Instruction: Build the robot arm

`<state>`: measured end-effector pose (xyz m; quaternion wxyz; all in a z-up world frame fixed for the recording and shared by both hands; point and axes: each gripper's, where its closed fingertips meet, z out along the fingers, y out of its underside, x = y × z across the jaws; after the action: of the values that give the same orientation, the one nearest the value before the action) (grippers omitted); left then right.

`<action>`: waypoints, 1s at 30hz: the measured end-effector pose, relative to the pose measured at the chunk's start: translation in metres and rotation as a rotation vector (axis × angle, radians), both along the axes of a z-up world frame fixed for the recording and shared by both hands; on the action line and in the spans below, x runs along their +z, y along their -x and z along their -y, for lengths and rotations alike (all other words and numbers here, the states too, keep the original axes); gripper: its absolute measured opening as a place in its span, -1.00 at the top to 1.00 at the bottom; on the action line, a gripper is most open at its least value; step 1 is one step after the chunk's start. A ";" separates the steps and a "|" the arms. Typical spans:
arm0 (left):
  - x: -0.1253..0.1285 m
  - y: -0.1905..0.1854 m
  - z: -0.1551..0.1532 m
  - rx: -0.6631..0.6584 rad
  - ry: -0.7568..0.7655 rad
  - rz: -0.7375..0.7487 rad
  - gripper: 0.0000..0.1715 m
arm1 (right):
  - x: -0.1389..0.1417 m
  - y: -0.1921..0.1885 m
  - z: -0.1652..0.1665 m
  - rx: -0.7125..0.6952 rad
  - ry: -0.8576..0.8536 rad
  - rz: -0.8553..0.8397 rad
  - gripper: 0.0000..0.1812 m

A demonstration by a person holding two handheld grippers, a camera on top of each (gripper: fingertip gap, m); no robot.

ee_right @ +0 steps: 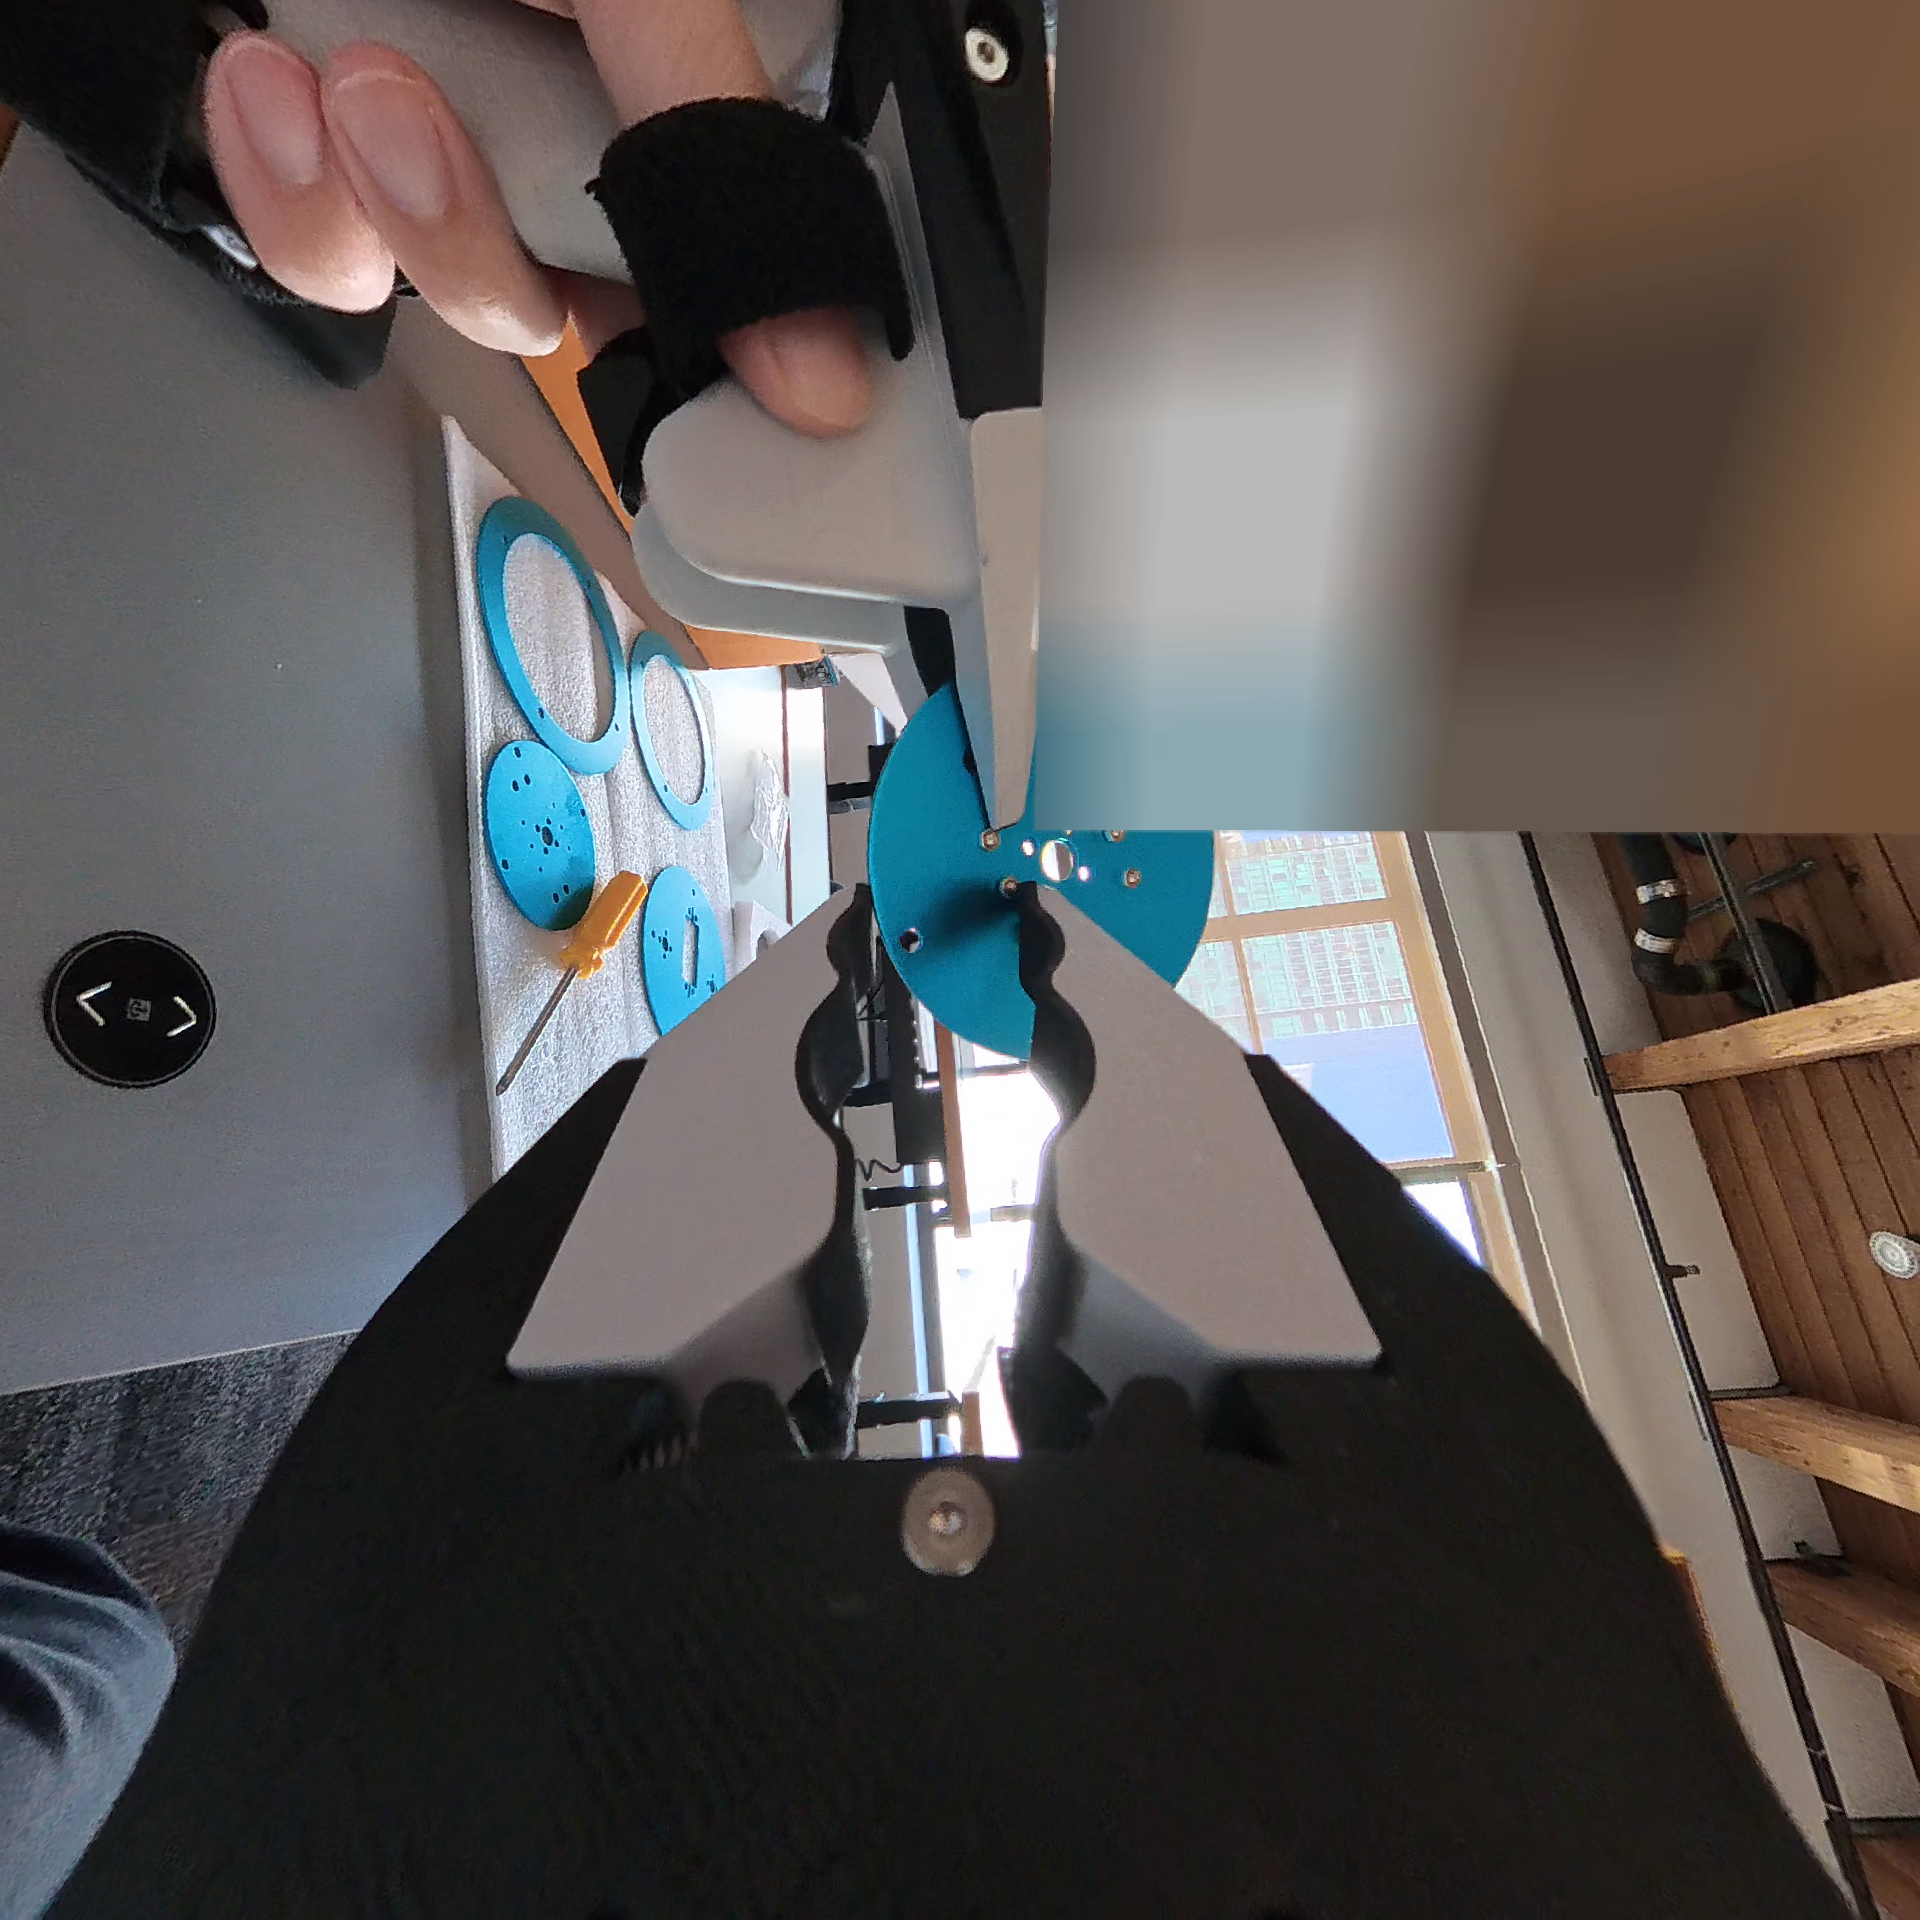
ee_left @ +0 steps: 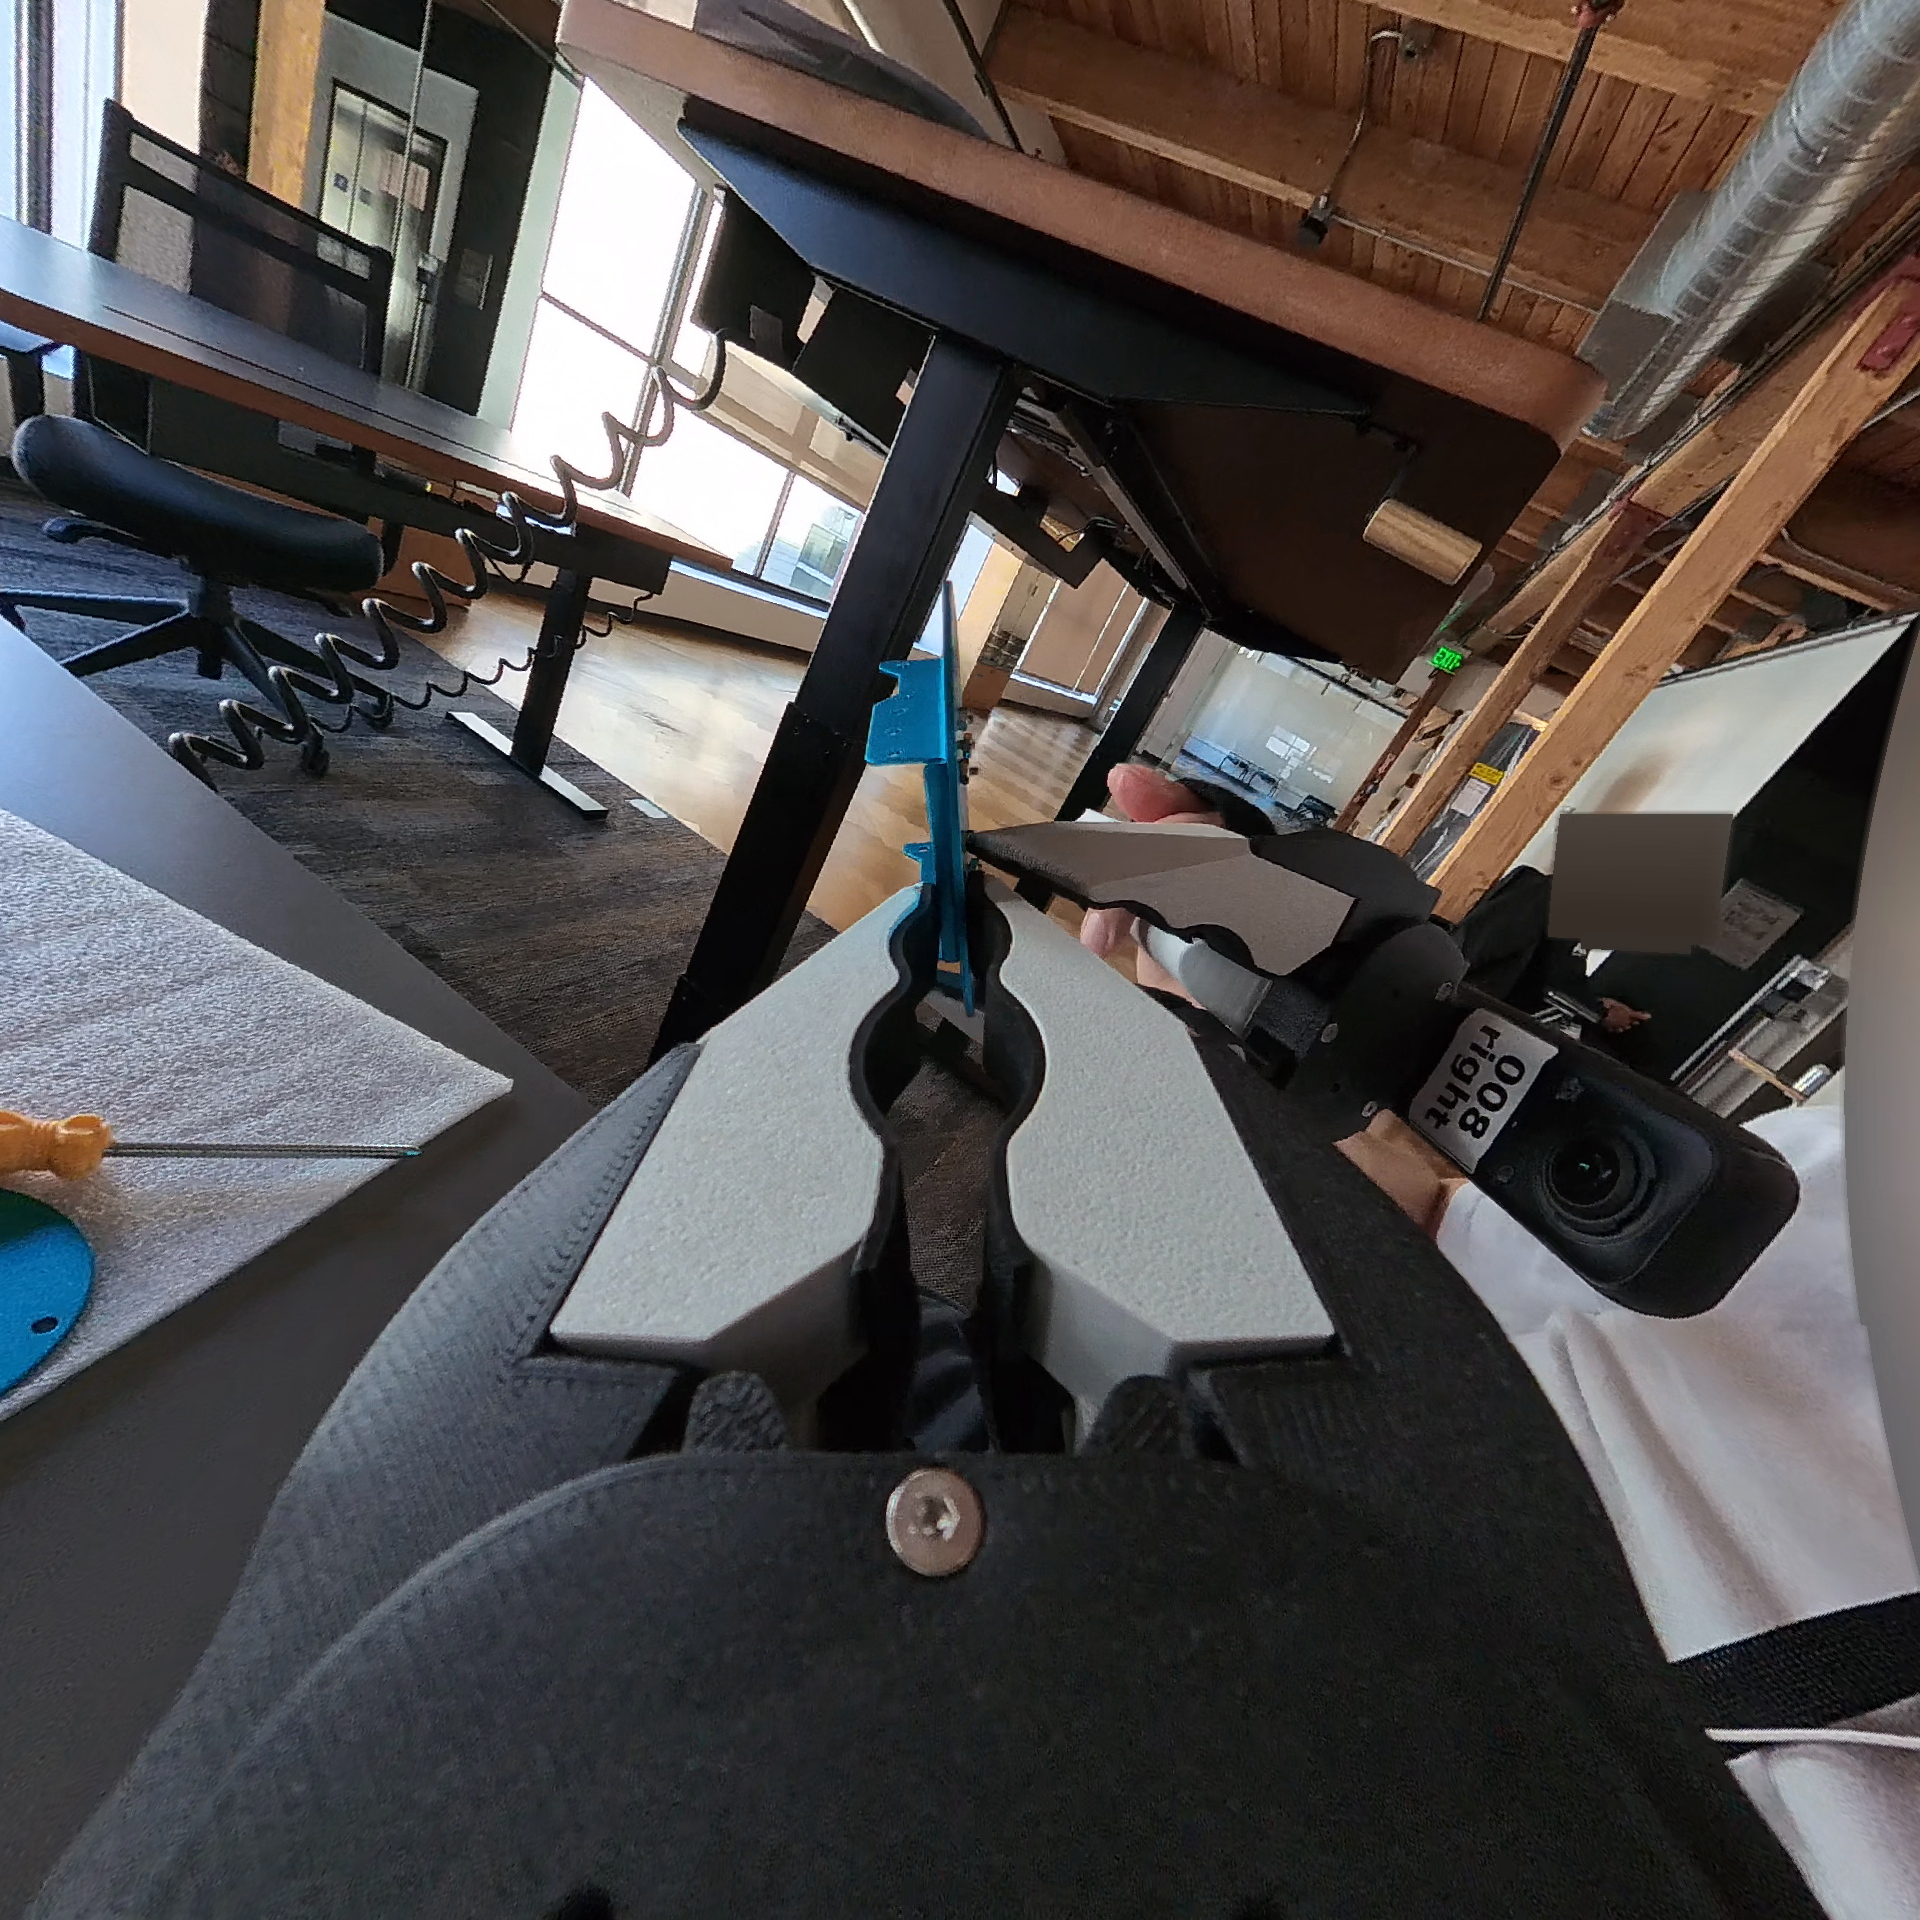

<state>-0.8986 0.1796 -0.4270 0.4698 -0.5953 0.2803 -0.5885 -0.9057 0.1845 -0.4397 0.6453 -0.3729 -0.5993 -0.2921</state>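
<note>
Blue disc assembly (ee_left: pixel 940 821): thin, stiff metal, likely light and slick; best pinched at the rim. Held in the air, off the table. Left gripper (ee_left: pixel 951 914) clamped on its lower edge; right gripper (ee_right: pixel 940 914) closes on it near the centre holes. Only the right wrist view shows, beyond the disc, blue rings (ee_right: pixel 545 634) and a yellow screwdriver (ee_right: pixel 582 956) on the grey mat (ee_right: pixel 520 1101).

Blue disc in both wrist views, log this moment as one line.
left tongs: shut on blue disc | right tongs: at disc face, grip unclear | yellow screwdriver, blue rings: on grey mat
</note>
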 end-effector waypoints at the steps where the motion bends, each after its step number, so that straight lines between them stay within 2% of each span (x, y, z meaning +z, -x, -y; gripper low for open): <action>1: 0.001 0.000 0.000 0.001 0.001 0.006 0.97 | 0.000 0.000 0.000 -0.002 0.002 -0.002 0.71; 11: 0.007 0.003 -0.002 0.044 -0.020 0.037 0.97 | 0.006 0.000 0.000 -0.013 -0.014 -0.027 0.80; 15: 0.009 0.003 -0.001 0.040 -0.024 0.046 0.97 | 0.008 0.000 0.000 -0.017 -0.006 -0.075 0.78; 19: 0.008 0.001 0.000 0.057 -0.052 0.019 0.97 | 0.011 -0.002 -0.003 -0.037 -0.026 -0.085 0.66; 30: 0.010 -0.002 0.002 0.115 -0.125 -0.024 0.97 | 0.010 -0.005 -0.002 -0.032 -0.064 -0.051 0.73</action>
<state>-0.8966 0.1778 -0.4166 0.5356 -0.5869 0.2877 -0.5347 -0.9008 0.1864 -0.4295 0.6672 -0.3688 -0.5669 -0.3121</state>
